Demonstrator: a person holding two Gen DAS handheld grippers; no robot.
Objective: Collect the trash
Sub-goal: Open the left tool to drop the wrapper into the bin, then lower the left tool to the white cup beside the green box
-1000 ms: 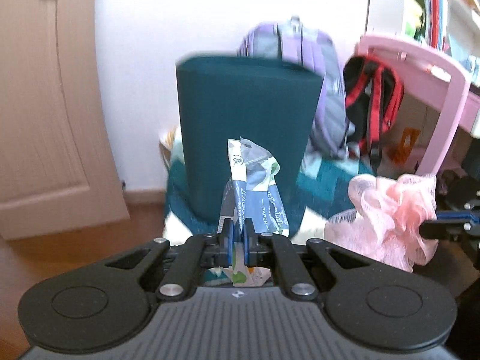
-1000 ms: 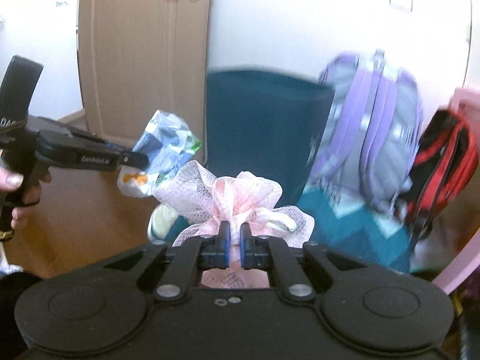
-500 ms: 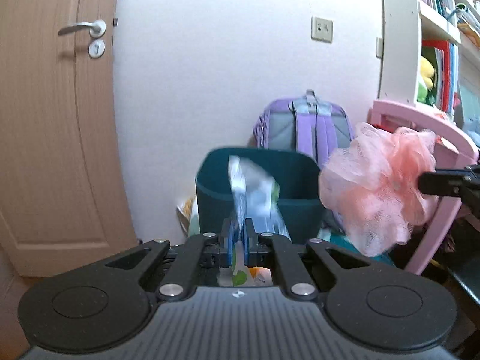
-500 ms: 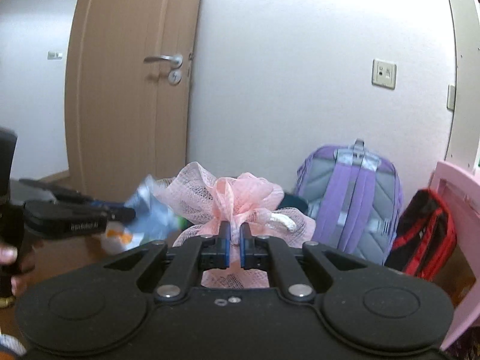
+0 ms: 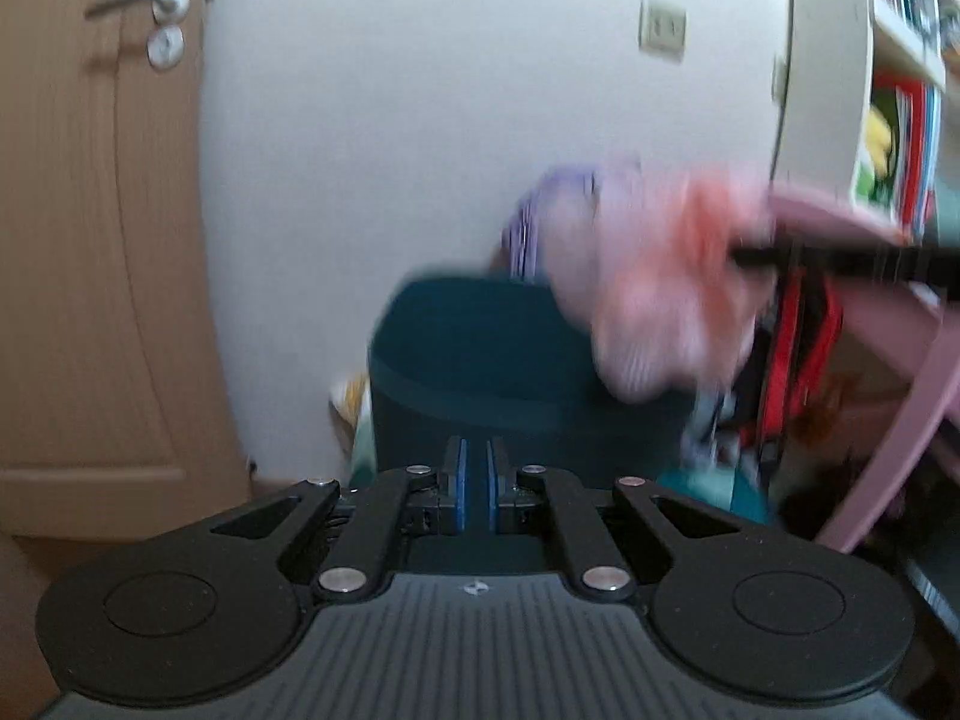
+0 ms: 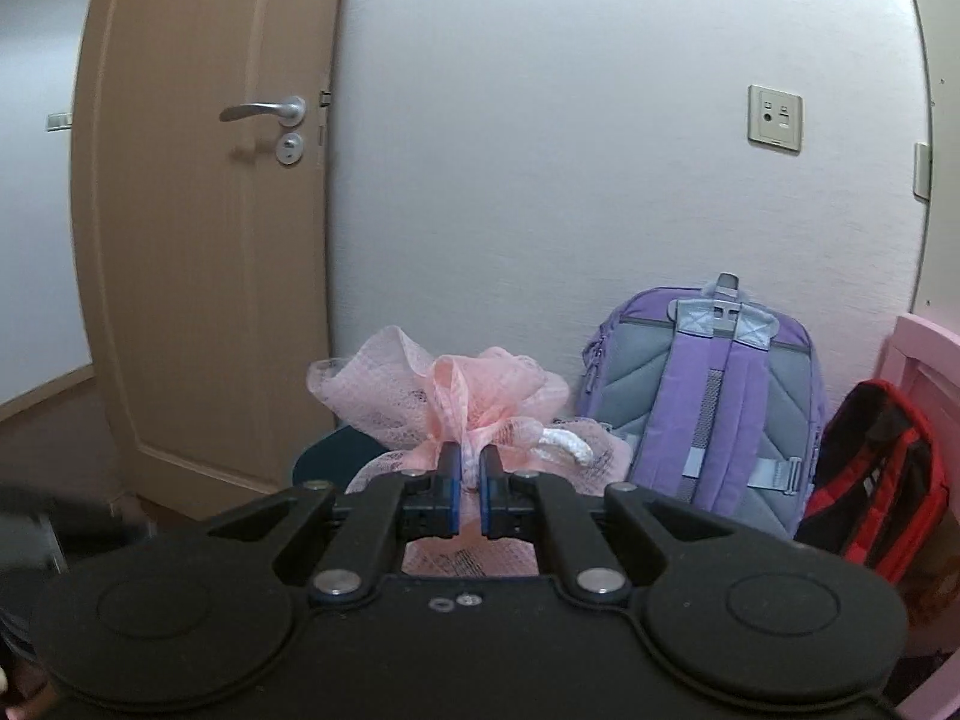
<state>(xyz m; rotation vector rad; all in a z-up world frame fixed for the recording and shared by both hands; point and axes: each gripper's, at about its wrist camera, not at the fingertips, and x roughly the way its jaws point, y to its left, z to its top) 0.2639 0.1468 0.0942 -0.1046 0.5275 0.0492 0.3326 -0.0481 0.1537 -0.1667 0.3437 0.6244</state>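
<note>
A dark teal trash bin stands on the floor against the white wall, straight ahead of my left gripper. The left gripper's blue pads stand slightly apart with nothing between them. My right gripper is shut on a pink mesh bath pouf, held above the bin's rim. In the left wrist view the pouf is a blur over the bin's right side. The paper wrapper is out of sight.
A wooden door stands left of the bin. A purple backpack and a red-and-black backpack lean at the wall to the right. A pink desk and a bookshelf are at far right.
The paper wrapper has left my left gripper and is gone from view; its pads now stand empty. The right gripper has carried the pouf leftward, over the bin.
</note>
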